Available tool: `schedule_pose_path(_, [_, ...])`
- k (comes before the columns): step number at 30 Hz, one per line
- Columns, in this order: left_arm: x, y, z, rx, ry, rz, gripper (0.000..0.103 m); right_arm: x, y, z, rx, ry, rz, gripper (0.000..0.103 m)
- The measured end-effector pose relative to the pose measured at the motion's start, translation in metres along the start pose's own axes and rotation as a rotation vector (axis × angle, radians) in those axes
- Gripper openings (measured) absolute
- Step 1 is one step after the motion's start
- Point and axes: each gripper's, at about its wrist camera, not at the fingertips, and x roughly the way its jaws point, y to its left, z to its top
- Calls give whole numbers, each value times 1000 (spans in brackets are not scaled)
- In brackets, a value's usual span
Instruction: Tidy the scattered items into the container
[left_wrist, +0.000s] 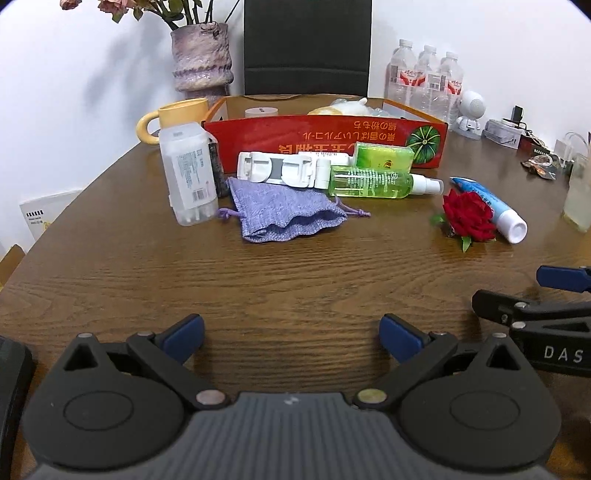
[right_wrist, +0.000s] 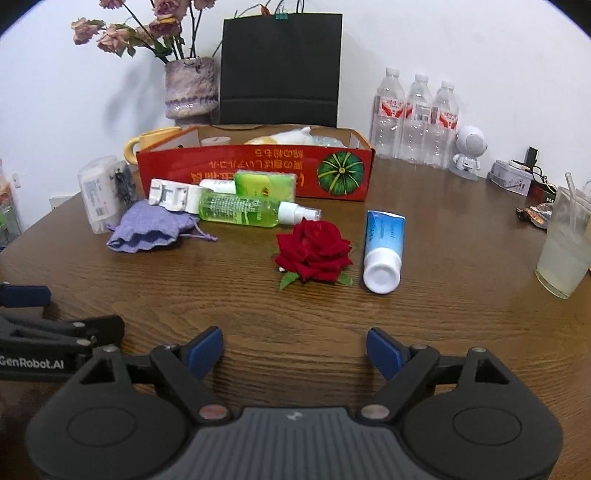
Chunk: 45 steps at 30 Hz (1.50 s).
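Risks, as judged: blue-and-white plastic tube w/ white cap is round, may roll if nudged off-centre; soft red rose head just beside it could get crushed or dragged; red cardboard box w/ pumpkin print sits behind clutter, so carry-over may clip the lying green spray bottle. Tube lies flat on brown wood table, long axis near-to-far, cap toward camera, crimp toward box. Right gripper jaws apart, nothing between; left gripper likewise wide, empty.

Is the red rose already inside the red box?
No, the red rose lies on the table, in front of the red box.
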Motion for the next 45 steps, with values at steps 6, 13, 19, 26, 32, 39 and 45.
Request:
schedule_pose_path(6, [2, 1, 1, 3, -10, -3, 103, 4, -3, 1, 28, 12, 3, 87])
schedule_pose_path(13, [6, 1, 3, -6, -8, -2, 103, 12, -3, 4, 44, 37, 4, 103])
schedule_pose_path(19, [6, 0, 3, -8, -8, -3, 103, 14, -3, 5, 43, 38, 1, 103])
schedule_pose_path(26, [7, 3, 3, -9, -8, -4, 103, 13, -3, 5, 44, 38, 4, 103])
schedule_pose_path(32, [7, 3, 3, -7, -8, -4, 103, 13, -4, 5, 43, 38, 4, 103])
schedule_pose_path(39, [6, 2, 3, -8, -8, -3, 103, 13, -4, 5, 43, 39, 4, 103])
schedule_pose_path(45, [6, 2, 3, -8, -9, -3, 103, 13, -3, 5, 43, 38, 3, 103])
